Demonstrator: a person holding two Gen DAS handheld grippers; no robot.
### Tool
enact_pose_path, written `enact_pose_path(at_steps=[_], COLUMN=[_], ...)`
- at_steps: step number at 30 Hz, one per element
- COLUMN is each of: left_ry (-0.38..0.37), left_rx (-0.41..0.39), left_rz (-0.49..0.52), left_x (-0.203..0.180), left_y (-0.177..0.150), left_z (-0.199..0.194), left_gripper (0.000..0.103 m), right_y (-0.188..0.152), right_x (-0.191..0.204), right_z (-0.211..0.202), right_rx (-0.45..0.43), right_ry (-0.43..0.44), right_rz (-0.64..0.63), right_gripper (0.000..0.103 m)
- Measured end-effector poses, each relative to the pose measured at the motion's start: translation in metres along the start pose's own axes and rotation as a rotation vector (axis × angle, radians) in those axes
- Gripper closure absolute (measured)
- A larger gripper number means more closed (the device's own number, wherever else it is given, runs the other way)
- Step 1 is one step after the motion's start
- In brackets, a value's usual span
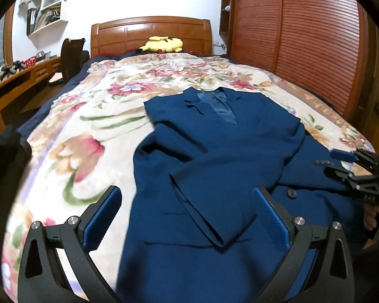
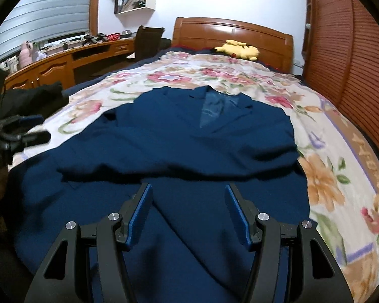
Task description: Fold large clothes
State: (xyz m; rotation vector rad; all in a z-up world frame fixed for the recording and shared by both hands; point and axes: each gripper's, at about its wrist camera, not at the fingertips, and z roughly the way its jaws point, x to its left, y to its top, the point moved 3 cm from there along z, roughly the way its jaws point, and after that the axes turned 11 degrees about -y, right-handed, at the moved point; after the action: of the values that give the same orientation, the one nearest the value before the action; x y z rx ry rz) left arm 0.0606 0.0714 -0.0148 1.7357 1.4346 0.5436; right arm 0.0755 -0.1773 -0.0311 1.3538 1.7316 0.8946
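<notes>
A dark blue suit jacket [image 1: 214, 151] lies face up on the floral bedspread [image 1: 88, 116], collar toward the headboard, with both sleeves folded across its front. It also shows in the right wrist view [image 2: 189, 146]. My left gripper [image 1: 187, 197] is open and empty, hovering over the jacket's lower left part. My right gripper [image 2: 188, 197] is open and empty over the jacket's lower middle. The right gripper also shows at the right edge of the left wrist view [image 1: 341, 161], and the left gripper at the left edge of the right wrist view [image 2: 35, 127].
A yellow plush toy [image 1: 164, 44] lies by the wooden headboard [image 1: 151, 32]. A slatted wooden wardrobe [image 1: 303, 38] runs along the bed's right side. A desk [image 2: 63, 60] and dark chair [image 2: 149, 40] stand left of the bed. A dark garment [image 2: 32, 96] lies at the bed's left edge.
</notes>
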Motion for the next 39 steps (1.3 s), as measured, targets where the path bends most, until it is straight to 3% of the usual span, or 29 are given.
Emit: enact_pose_path(at_steps=[10, 24, 26, 29, 30, 31, 33, 39], left_ry=[-0.022, -0.004, -0.027, -0.047, -0.046, -0.052, -0.039, -0.017], left_rx=[0.103, 0.26, 0.282, 0.292, 0.292, 0.295, 0.288, 0.184], left_rz=[-0.025, -0.039, -0.05, -0.058, -0.052, -0.047, -0.024, 0.047], left_x=[0.008, 0.019, 0.017, 0.014, 0.012, 0.009, 0.003, -0.032], left_y=[0.013, 0.012, 0.009, 0.006, 0.006, 0.006, 0.008, 0.025], left_z=[0.037, 0.114, 0.12, 0.121, 0.119, 0.117, 0.108, 0.051], left_gripper=[0.025, 0.029, 0.038, 0.059, 0.079, 0.087, 0.095, 0.096], right_y=[-0.011, -0.018, -0.015, -0.014, -0.014, -0.014, -0.016, -0.025], right_x=[-0.01, -0.035, -0.038, -0.042, -0.042, -0.043, -0.043, -0.054], right_z=[-0.002, 0.005, 0.003, -0.001, -0.002, -0.003, -0.005, -0.011], right_rx=[0.005, 0.05, 0.043, 0.037, 0.037, 0.036, 0.039, 0.049], right_ry=[0.017, 0.036, 0.036, 0.038, 0.037, 0.036, 0.034, 0.007], right_rz=[0.055, 0.092, 0.101, 0.12, 0.122, 0.123, 0.121, 0.128], right_gripper=[0.042, 0.042, 0.042, 0.042, 0.042, 0.042, 0.042, 0.042])
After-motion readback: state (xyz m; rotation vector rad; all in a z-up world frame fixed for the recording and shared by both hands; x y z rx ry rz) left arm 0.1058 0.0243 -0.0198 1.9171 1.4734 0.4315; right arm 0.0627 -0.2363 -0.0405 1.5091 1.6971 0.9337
